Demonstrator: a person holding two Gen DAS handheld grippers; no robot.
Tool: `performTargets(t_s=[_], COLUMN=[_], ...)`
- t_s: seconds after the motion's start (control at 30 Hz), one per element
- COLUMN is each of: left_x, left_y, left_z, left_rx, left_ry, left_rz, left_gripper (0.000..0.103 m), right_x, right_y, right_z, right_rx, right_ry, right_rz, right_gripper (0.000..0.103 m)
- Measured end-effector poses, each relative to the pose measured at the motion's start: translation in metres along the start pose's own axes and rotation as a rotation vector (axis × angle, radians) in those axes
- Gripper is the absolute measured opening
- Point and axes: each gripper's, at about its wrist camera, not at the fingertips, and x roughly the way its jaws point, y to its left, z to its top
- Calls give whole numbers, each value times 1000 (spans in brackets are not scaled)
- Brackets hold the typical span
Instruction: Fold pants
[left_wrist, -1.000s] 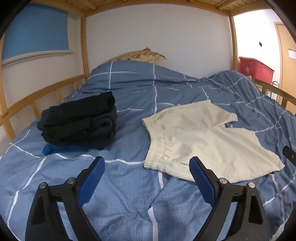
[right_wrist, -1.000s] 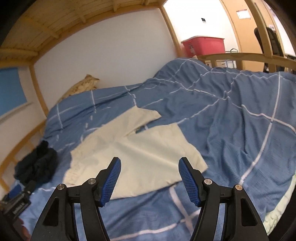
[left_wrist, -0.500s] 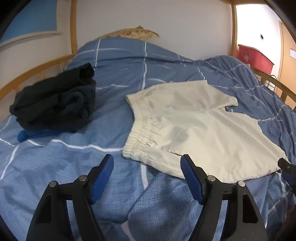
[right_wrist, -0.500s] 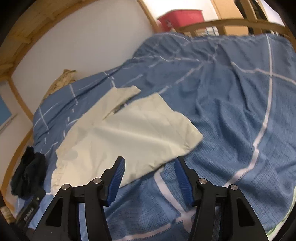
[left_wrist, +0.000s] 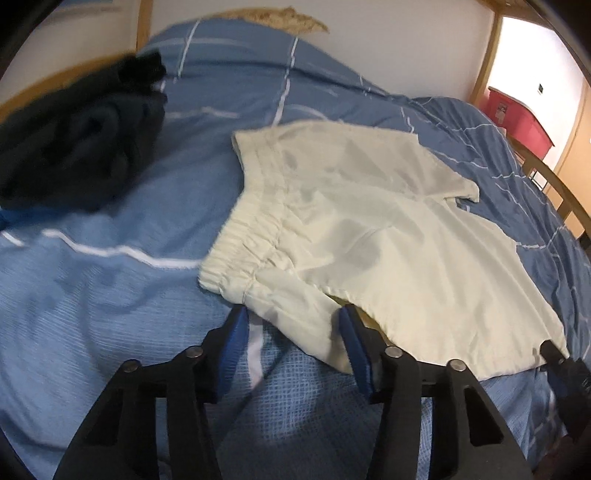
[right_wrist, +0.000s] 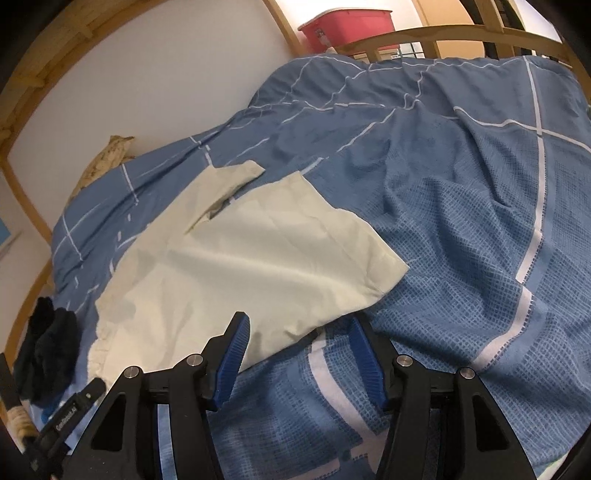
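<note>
Left wrist view: motion blur across the left half, so the dark folded clothes (left_wrist: 74, 147) at upper left are hard to make out. Lower edge of the cream shorts (left_wrist: 369, 229) is partly hidden behind the left gripper (left_wrist: 293, 334). Jaws wide apart, straddling the near waistband corner; right blue pad (left_wrist: 354, 347) touches the fabric edge or overlaps it, can't tell which. No clamp on the cloth.

Shorts lie flat on the blue checked duvet (left_wrist: 110, 295), frame centre. Long axis runs from the elastic waistband at centre-left to the leg hems at right and lower right. Far leg ends at mid-right, near leg at lower right, where a black bit of the other tool pokes in.

Right wrist view: shorts (right_wrist: 240, 266) sit left of centre, waistband toward lower left, hems toward upper right. Right gripper (right_wrist: 299, 345) jaws wide apart around the near hem edge; left pad (right_wrist: 236, 347) overlaps the cloth, nothing pinched. Dark clothes (right_wrist: 48, 354) are cut off at the left edge. Red bin (right_wrist: 347, 26) at the top, partly behind the wooden rail (right_wrist: 443, 35). Pillow (right_wrist: 103, 158) mostly hidden behind the duvet (right_wrist: 461, 221).
</note>
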Motion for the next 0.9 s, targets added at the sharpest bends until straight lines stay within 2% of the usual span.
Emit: performTargets(t_s=[0.17, 0.3, 0.43, 0.53, 0.6, 0.67, 0.9], left_x=[5, 3, -1, -4, -8, -14, -38], left_y=[-4, -12, -16, -18, -19, -22, -28], left_z=[1, 0, 1, 2, 3, 4, 21], left_rx=[-3, 31, 51, 61, 66, 76, 50], left_ry=[15, 9, -5, -18, -30, -46, -77], left_rz=[-2, 10, 23, 31, 33, 46, 57], left_gripper=[44, 29, 22, 15, 10, 8, 7], right_x=[0, 1, 3, 0, -2, -5, -32], right_y=[-1, -10, -17, -17, -15, -12, 4], right_z=[-6, -3, 2, 7, 12, 17, 51], right_rx=[-34, 11, 52, 45, 12, -14, -37], right_ry=[15, 17, 8, -10, -25, -30, -139], right_rz=[-22, -2, 15, 11, 6, 19, 109], right_gripper=[55, 51, 46, 33, 15, 7, 3])
